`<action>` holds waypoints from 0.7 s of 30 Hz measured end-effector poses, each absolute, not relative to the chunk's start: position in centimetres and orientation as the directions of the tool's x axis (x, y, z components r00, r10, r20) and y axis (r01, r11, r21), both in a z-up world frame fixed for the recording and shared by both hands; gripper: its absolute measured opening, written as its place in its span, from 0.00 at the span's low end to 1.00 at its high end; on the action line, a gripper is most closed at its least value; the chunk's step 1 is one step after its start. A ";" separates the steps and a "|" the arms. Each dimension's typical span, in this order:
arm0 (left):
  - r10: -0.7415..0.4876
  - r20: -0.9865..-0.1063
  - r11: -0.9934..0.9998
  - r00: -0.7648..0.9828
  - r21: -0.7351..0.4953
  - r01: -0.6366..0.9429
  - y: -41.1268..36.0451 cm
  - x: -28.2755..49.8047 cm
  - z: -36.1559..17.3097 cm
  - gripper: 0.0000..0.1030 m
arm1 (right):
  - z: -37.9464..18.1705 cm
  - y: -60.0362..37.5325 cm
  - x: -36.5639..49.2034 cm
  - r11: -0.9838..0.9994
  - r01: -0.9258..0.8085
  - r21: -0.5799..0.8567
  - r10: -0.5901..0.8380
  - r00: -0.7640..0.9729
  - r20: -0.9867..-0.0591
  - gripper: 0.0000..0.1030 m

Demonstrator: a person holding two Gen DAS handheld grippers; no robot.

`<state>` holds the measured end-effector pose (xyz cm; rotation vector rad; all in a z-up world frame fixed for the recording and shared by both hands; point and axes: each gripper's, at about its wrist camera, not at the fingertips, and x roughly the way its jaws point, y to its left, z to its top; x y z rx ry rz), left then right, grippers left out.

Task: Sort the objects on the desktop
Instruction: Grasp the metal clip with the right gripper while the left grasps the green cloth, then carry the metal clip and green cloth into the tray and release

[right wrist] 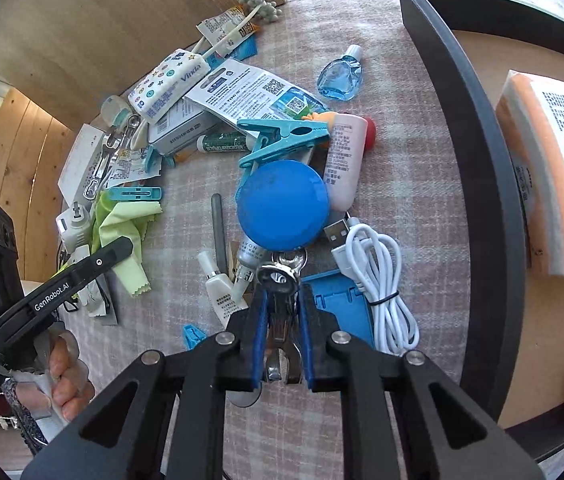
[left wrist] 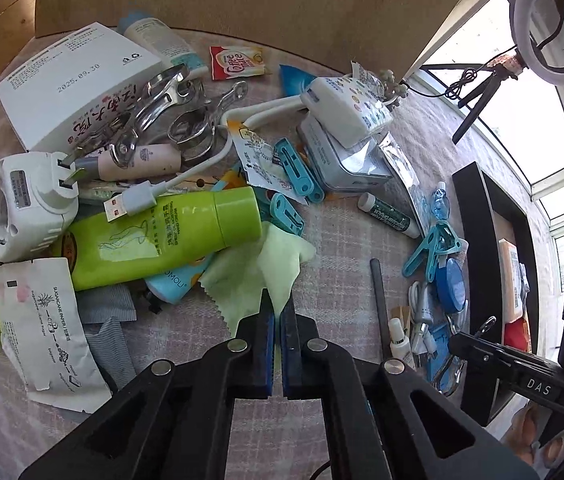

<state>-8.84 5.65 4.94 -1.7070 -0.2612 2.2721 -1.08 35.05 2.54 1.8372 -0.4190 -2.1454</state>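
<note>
Left wrist, left gripper (left wrist: 278,312) pinching cloth (left wrist: 270,264) (green)

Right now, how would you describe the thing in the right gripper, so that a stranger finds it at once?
Beside the black tray lies a coiled white cable. Just left of it, the right gripper is shut on a metal clip hanging from a round blue disc, the only plain blue circle there.

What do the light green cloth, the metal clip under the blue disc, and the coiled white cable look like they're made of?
Green cloth: thin soft fabric, probably microfibre, matte, with pinked zigzag edges.
Metal clip: likely polished steel; it shows bright reflections.
White cable: looks like smooth plastic or rubber sheathing with a slight sheen, ending in a metal plug.
</note>
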 end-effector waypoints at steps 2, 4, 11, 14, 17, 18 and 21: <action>0.347 -0.899 -0.937 -0.266 -0.326 -0.121 5.4 -8.6 5.6 0.01 | 3.0 35.5 -0.8 -0.916 0.033 0.399 -0.399 -0.160 -0.903 0.14; 0.362 -0.890 -0.932 -0.276 -0.339 -0.130 5.3 -8.2 6.6 0.01 | 3.2 35.4 -0.3 -0.915 0.033 0.402 -0.402 -0.174 -0.899 0.14; 0.416 -0.854 -0.908 -0.313 -0.373 -0.189 6.5 -6.9 10.2 0.01 | 5.3 37.1 0.1 -0.906 0.035 0.421 -0.418 -0.227 -0.880 0.14; 0.439 -0.840 -0.896 -0.318 -0.383 -0.224 7.6 -6.5 11.5 0.01 | 6.0 37.5 0.2 -0.903 0.028 0.429 -0.422 -0.252 -0.871 0.14; 0.464 -0.830 -0.881 -0.310 -0.397 -0.256 8.8 -5.8 12.5 0.01 | 6.7 38.6 0.5 -0.903 0.022 0.428 -0.417 -0.276 -0.866 0.14; 0.473 -0.827 -0.875 -0.305 -0.401 -0.270 9.3 -5.6 12.8 0.01 | 6.9 38.9 0.6 -0.903 0.016 0.429 -0.416 -0.285 -0.864 0.14; 0.497 -0.818 -0.856 -0.289 -0.408 -0.317 11.4 -5.0 13.7 0.01 | 7.5 40.3 1.0 -0.898 0.000 0.440 -0.419 -0.305 -0.855 0.14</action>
